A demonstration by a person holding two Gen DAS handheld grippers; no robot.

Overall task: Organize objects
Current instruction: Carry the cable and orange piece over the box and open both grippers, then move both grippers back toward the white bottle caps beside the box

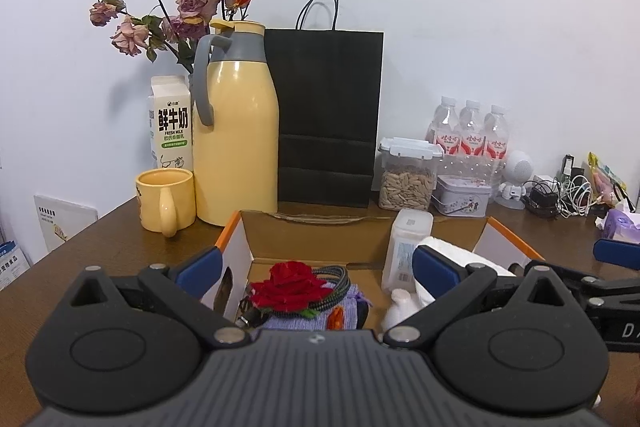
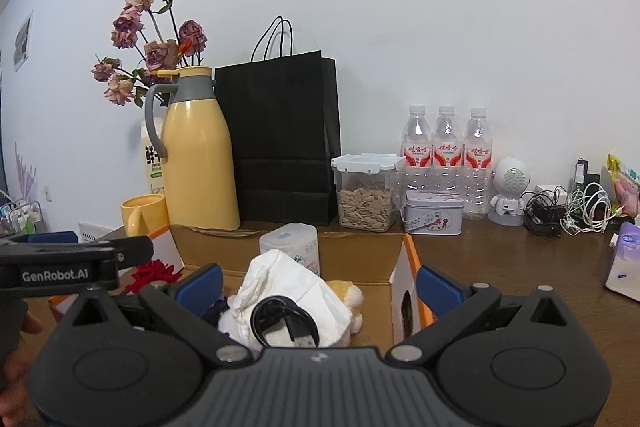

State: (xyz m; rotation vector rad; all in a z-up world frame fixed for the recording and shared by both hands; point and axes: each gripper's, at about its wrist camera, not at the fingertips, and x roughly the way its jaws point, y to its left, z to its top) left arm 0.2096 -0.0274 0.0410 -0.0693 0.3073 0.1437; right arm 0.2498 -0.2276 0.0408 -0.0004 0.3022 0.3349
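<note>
An open cardboard box with orange-edged flaps sits on the brown table in front of both grippers. In it lie a red fabric rose, a braided cable, a purple cloth, a white plastic jar and crumpled white tissue. The right wrist view also shows a coiled black cable on the tissue and a yellow plush toy. My left gripper is open and empty above the box's left half. My right gripper is open and empty above its right half.
Along the wall stand a yellow mug, a yellow thermos, a milk carton, dried roses, a black paper bag, a seed container, a tin, three water bottles, a white robot figure, tangled chargers and tissue packs.
</note>
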